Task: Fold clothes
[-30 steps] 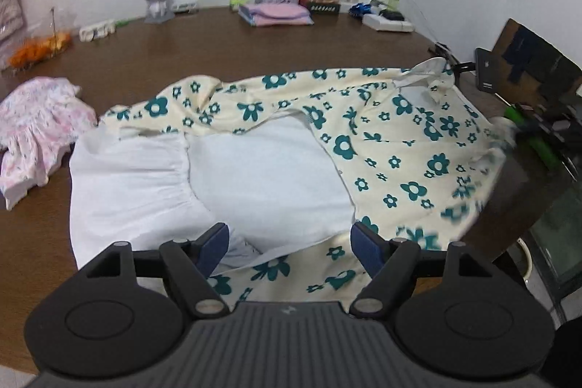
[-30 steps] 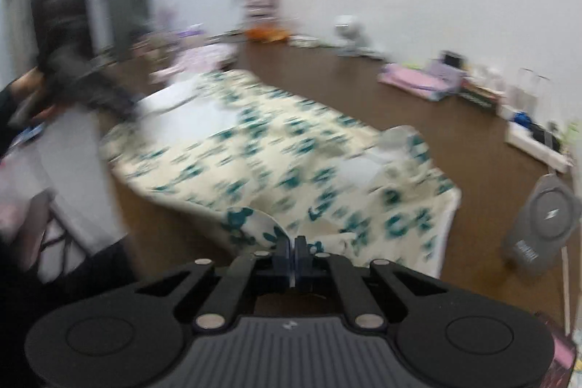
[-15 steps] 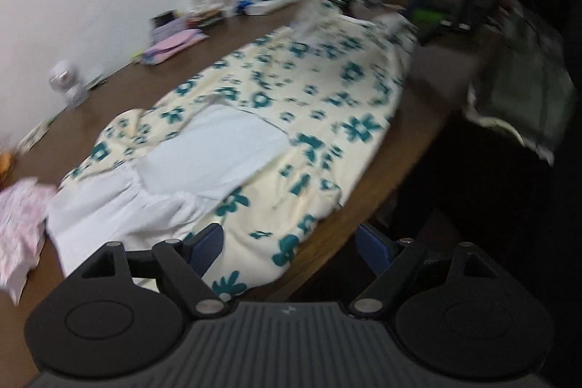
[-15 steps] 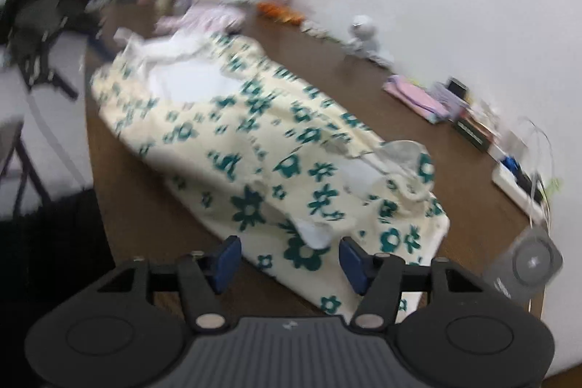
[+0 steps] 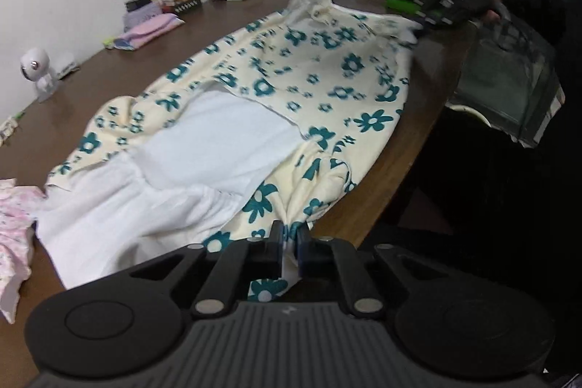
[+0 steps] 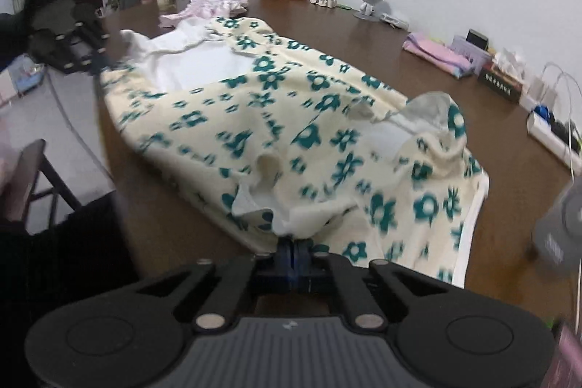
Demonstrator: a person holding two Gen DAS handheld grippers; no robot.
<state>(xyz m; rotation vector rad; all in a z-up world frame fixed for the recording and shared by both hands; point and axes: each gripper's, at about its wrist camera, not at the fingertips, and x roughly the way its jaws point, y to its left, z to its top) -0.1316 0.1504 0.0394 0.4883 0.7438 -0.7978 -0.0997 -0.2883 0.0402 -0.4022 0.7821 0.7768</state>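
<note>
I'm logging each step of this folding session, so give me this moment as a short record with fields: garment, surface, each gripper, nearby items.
garment: floral dress, cream with teal flowers, spread flat, white lining exposed
surface: brown wooden table
left gripper: shut on the dress's near edge at the skirt end
right gripper: shut on the dress's near edge at the other end
nearby: pink garment beside the skirt end; folded pink cloth near the wall

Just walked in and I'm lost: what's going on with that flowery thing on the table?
A person is folding a cream dress with teal flowers, spread along the brown table. The left gripper is shut on its edge by the white lining, and the right gripper is shut on the edge at the other end. No fold has been made yet.
</note>
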